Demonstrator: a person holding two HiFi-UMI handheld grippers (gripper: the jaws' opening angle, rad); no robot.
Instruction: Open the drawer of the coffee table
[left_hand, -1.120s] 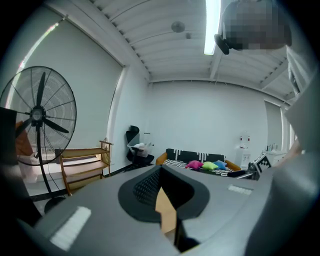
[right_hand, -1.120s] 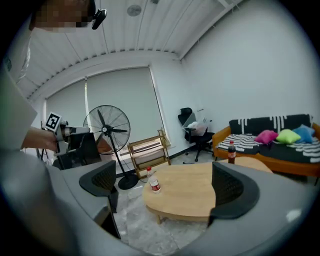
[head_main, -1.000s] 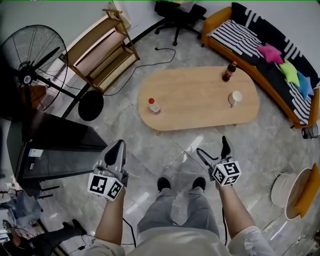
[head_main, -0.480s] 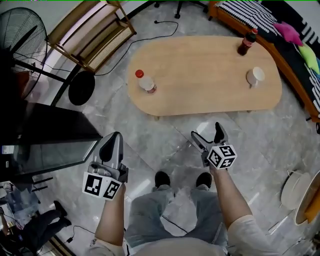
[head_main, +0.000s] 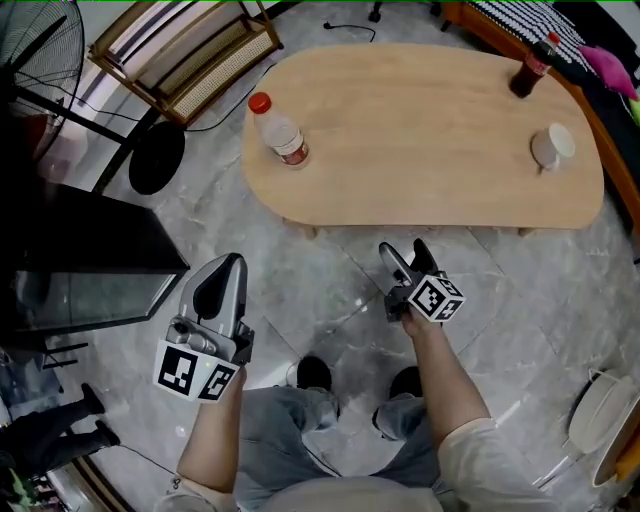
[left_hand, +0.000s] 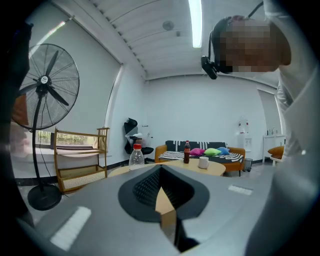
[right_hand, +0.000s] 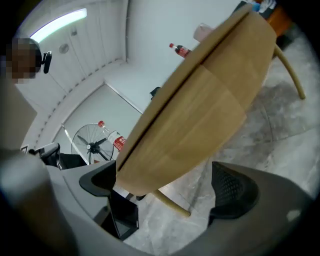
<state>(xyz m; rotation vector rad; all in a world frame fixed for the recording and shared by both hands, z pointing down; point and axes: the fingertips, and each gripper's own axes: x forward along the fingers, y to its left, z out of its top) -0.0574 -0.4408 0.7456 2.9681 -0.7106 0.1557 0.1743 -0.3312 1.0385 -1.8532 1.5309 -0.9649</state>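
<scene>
The oval wooden coffee table fills the top of the head view. My right gripper stands open just short of its near edge, above the floor. In the right gripper view the table's wooden side panel looms close between the open jaws, with a seam across it and a thin leg below; no drawer handle shows. My left gripper hangs shut and empty over the floor to the left, pointing toward the table from further back.
On the table stand a red-capped plastic bottle, a cola bottle and a white cup. A wooden shelf rack, a fan base and a black cabinet are at left. A sofa lies beyond the table.
The person has stepped toward the table, which now sits larger and nearer. The right gripper has come close to the table's near edge. The left gripper stays back, still shut.
</scene>
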